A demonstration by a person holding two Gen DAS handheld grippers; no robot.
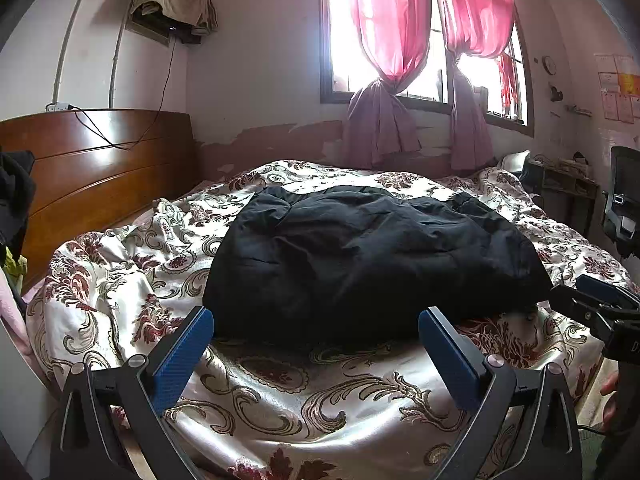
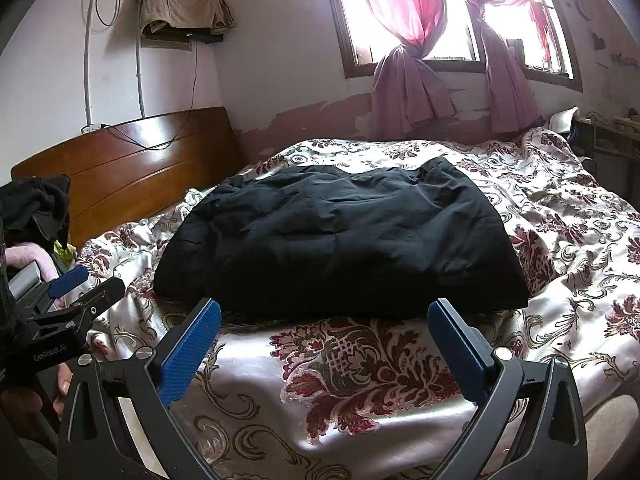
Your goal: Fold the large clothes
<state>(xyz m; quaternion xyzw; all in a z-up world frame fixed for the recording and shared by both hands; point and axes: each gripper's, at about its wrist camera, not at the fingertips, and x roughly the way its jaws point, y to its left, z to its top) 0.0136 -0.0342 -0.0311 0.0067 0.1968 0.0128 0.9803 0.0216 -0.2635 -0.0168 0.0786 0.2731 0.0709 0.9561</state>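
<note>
Left wrist view is showing the left tongs gaping wide, gripping nothing; the right tongs likewise. A black padded jacket is lying on the bed, looking soft, bulky, slippery; its near hem corners are offering the best hold.

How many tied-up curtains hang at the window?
2. The left curtain is knotted above the sill near the window's middle; the right curtain is knotted further right, its tail hanging below the sill. More could lie beyond the frame's right edge.
</note>
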